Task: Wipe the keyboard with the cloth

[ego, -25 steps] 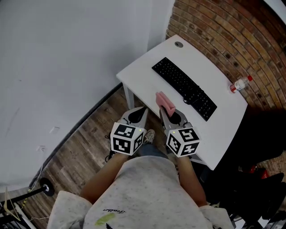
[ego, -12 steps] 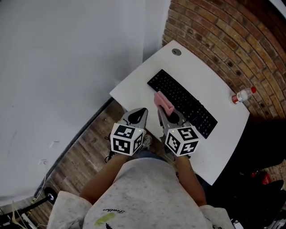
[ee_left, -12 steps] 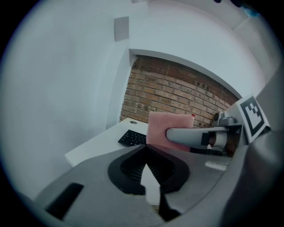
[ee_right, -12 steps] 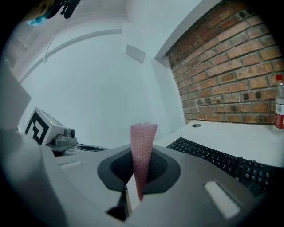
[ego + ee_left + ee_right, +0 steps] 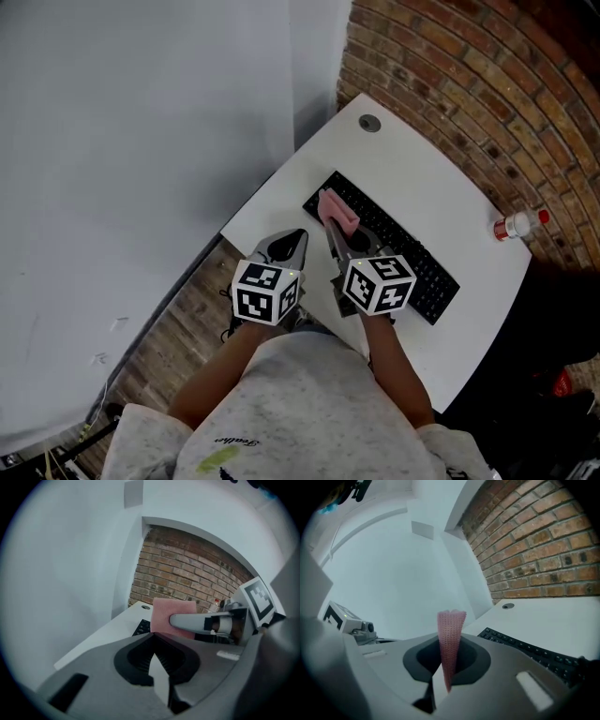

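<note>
The right tongs [image 5: 334,228], clamped on the folded pink knitted cloth [image 5: 337,211], have advanced until it hangs over one end of the flat black keyboard [image 5: 412,255] on the white worktop [image 5: 431,178], so wiping can likely begin. The left tongs [image 5: 296,236] are together and empty.

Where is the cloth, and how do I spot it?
Find the white desk against the brick wall; a long black keyboard lies on it. At the keyboard's left end, the right gripper pinches the cloth. It is the only pink, soft thing there.
</note>
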Demonstrator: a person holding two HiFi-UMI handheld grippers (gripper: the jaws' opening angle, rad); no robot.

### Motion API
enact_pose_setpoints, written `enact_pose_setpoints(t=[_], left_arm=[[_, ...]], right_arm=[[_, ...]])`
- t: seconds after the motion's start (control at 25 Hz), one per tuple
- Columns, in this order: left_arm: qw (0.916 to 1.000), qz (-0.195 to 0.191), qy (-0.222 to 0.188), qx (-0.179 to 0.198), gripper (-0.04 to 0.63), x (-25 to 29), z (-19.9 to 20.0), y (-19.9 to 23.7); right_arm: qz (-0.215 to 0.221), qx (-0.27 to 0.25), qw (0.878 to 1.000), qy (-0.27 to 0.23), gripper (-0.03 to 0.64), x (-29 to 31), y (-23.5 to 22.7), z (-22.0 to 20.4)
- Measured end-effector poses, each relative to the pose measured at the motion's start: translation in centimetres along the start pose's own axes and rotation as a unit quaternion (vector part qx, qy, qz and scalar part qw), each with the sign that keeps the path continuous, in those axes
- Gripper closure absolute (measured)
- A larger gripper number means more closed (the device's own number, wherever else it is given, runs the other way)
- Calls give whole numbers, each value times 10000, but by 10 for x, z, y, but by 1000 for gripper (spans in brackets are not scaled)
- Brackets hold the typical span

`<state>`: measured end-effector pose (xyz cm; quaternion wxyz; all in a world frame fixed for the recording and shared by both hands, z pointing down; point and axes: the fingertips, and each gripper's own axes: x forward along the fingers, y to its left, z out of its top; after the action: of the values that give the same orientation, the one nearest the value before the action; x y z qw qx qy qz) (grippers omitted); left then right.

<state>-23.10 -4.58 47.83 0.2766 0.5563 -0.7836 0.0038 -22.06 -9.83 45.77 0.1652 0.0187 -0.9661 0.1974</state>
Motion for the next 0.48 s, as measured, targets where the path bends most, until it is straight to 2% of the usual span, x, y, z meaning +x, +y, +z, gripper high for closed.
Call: enact_pose_setpoints(t=[0.16, 0.48], left_arm=[[10000, 7, 98, 2, 598, 24, 9, 9], [9994, 34, 338, 19, 598, 45, 10, 24]], right_arm=[[-16, 323, 9995, -21, 592, 24, -23, 9], [-98, 1364, 9906, -45, 591, 61, -53, 14]])
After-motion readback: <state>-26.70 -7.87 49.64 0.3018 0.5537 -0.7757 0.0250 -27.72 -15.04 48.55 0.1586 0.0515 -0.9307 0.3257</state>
